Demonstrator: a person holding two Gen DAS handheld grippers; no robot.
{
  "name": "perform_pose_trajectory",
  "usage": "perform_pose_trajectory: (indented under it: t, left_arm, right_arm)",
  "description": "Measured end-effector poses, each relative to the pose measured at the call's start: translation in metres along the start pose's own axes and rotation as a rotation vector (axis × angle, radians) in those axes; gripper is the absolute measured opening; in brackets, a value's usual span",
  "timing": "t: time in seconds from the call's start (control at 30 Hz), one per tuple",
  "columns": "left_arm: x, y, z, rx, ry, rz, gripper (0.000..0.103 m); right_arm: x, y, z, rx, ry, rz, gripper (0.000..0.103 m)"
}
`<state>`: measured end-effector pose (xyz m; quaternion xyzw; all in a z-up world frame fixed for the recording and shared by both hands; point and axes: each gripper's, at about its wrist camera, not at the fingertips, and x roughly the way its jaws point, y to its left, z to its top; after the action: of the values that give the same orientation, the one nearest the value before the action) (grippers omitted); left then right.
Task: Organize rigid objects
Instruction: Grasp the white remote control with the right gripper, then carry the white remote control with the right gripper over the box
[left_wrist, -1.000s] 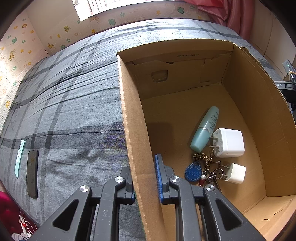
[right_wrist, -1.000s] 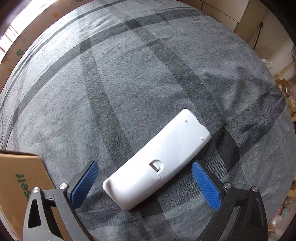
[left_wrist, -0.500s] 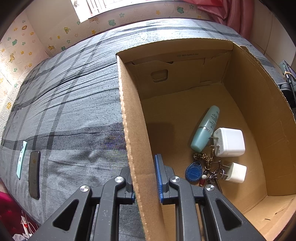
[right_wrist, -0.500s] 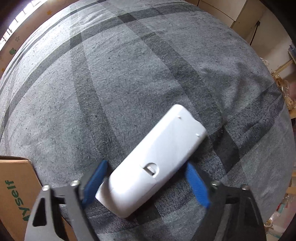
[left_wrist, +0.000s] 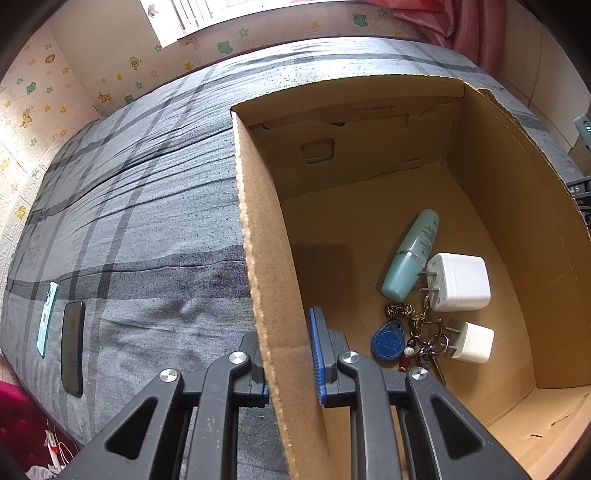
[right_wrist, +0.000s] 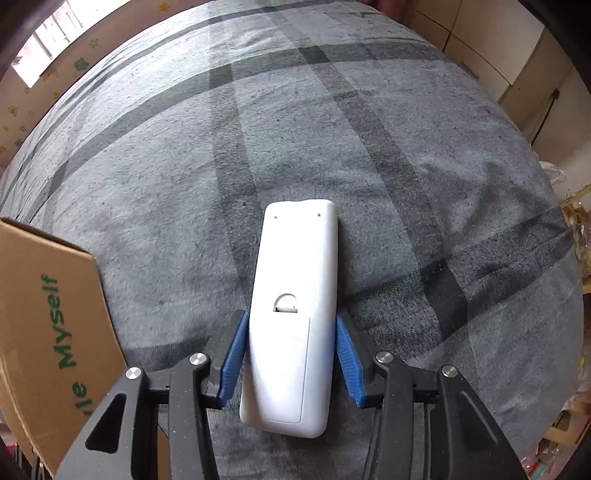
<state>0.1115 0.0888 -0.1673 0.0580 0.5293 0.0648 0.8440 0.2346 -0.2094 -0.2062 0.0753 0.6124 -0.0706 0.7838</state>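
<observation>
Two hand-held grippers at work over a bed with a grey plaid cover.

Right hand-held gripper: blue pads pressed against both long sides of a white remote control, back face up, battery cover showing. The remote points away along the fingers, over the plaid cover; whether it still touches the cover cannot be told. A corner of the cardboard box with green lettering stands to the left.

Left hand-held gripper: clamped on the left wall of the cardboard box, one finger outside, one blue pad inside.

Contents of box, on its floor toward the right side:
- teal bottle, lying down
- large white charger, just beside the bottle
- small white charger, nearer the camera
- keyring with a blue tag, between bottle and small charger

On the bed, well left of the box: a dark phone and a light teal phone, side by side.
</observation>
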Motion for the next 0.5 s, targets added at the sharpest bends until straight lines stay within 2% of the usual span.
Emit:
perform_pose_trajectory:
  t: [0.27,0.5]
  left_arm:
    - [-0.001,-0.001,0.0,-0.002,-0.001,0.001,0.018]
    - [-0.001,-0.001,-0.001,-0.005,-0.002,0.002,0.018]
  right_arm:
    - [-0.031,0.005,-0.022,-0.078,-0.045,0.012,0.048]
    - [-0.057,-0.001,-0.017,-0.116,-0.086,0.025,0.048]
